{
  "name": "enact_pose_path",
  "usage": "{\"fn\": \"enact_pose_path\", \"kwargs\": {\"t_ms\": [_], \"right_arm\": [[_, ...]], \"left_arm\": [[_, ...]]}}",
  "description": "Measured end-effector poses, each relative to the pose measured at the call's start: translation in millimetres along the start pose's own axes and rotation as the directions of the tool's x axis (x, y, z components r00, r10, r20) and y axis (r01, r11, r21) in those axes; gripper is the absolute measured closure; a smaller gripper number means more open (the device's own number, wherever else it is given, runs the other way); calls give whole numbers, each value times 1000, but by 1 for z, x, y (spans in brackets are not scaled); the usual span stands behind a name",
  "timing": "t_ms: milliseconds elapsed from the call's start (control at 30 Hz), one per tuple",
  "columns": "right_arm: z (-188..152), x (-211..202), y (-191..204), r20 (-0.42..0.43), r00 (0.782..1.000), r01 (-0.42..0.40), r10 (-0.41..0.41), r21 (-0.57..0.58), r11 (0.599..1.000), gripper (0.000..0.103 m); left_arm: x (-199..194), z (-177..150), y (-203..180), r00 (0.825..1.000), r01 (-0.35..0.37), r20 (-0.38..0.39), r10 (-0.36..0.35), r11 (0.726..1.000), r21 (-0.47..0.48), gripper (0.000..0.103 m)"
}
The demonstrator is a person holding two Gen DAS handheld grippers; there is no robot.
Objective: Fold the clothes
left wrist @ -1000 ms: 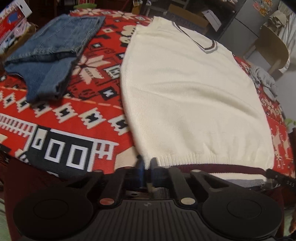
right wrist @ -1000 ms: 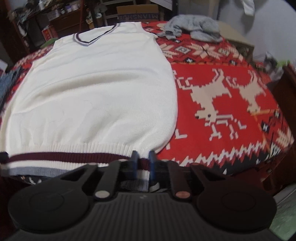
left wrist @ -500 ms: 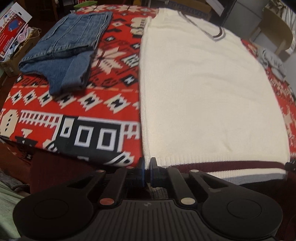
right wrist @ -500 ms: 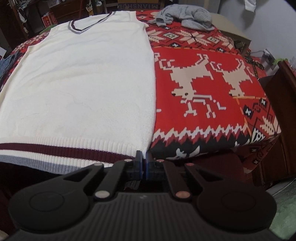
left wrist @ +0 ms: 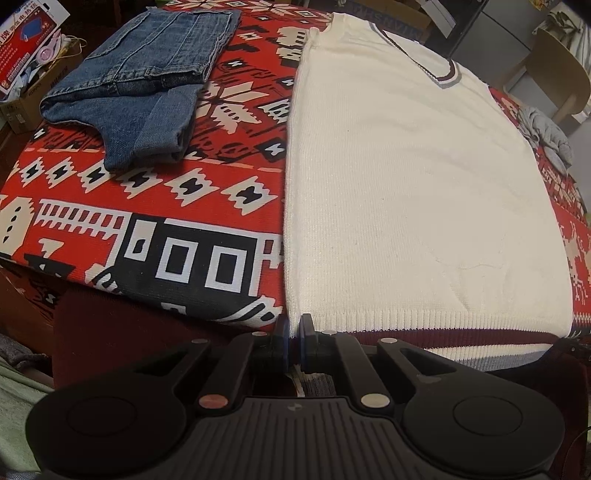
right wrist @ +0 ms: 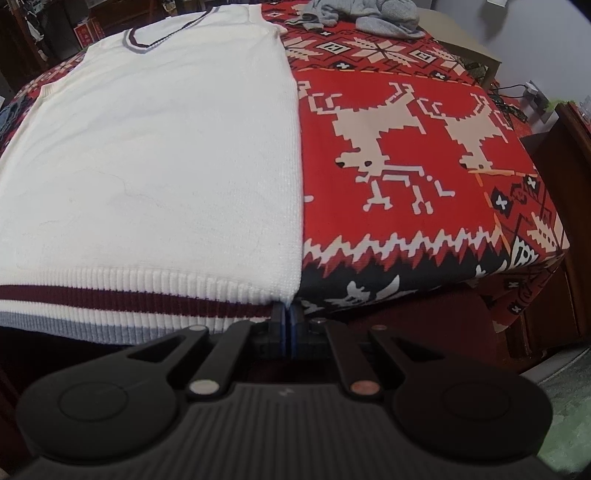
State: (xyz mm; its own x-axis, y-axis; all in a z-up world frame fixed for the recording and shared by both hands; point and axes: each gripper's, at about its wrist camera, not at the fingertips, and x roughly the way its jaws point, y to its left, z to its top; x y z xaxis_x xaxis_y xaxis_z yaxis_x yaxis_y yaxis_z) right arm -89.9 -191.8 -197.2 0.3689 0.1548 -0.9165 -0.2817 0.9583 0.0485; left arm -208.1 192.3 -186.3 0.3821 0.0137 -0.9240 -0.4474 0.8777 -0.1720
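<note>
A cream knit vest (left wrist: pixel 413 177) (right wrist: pixel 155 155) with a maroon and grey striped hem and V-neck lies flat on the red patterned blanket (left wrist: pixel 147 192) (right wrist: pixel 413 122), its hem hanging over the near edge. My left gripper (left wrist: pixel 294 325) is shut on the vest's bottom left hem corner. At the bottom right hem corner my right gripper (right wrist: pixel 284 312) is shut on the ribbed edge. Both side edges of the vest run straight back from the grippers.
Folded blue jeans (left wrist: pixel 147 77) lie on the blanket at the back left. A crumpled grey garment (right wrist: pixel 362 14) (left wrist: pixel 546 133) sits at the far right corner. Boxes and clutter (left wrist: pixel 26 55) stand beyond the left edge; a wooden cabinet (right wrist: pixel 561 206) stands to the right.
Both grippers pulled the hem corners outward and toward the near edge. The vest's rounded sides have stretched into straight lines and the cloth lies flatter.
</note>
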Motion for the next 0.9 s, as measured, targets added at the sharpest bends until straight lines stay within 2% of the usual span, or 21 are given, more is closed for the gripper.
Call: {"fn": "enact_pose_path", "kwargs": {"t_ms": [67, 167, 300, 400, 433, 633, 833, 900], "right_arm": [[-1, -2, -3, 0, 1000, -8, 8, 10, 1000, 101], [-2, -6, -7, 0, 1000, -17, 17, 29, 999, 98], [-5, -14, -17, 6, 1000, -29, 28, 79, 996, 91], [-7, -24, -23, 27, 999, -32, 30, 89, 995, 91], [-7, -28, -25, 36, 999, -33, 30, 89, 995, 91], [-3, -54, -26, 112, 993, -54, 45, 81, 995, 91], [6, -82, -15, 193, 979, -75, 64, 53, 996, 90], [10, -90, -9, 220, 973, -79, 69, 37, 996, 90]], "left_arm": [[0, 0, -1, 1000, -5, 0, 5, 1000, 6, 94], [-3, 0, -1, 1000, -20, 2, 20, 1000, 6, 85], [-9, -1, 0, 999, -32, 2, 32, 999, 6, 77], [-14, -4, 4, 997, -74, 6, 74, 997, 8, 78], [-17, -5, 7, 996, -86, 9, 86, 996, 5, 82], [-33, 6, 17, 997, -47, 64, 51, 997, -64, 83], [-54, 22, -7, 986, -16, 167, 20, 1000, -23, 82], [-61, 26, -14, 981, -7, 196, 8, 1000, -5, 79]]}}
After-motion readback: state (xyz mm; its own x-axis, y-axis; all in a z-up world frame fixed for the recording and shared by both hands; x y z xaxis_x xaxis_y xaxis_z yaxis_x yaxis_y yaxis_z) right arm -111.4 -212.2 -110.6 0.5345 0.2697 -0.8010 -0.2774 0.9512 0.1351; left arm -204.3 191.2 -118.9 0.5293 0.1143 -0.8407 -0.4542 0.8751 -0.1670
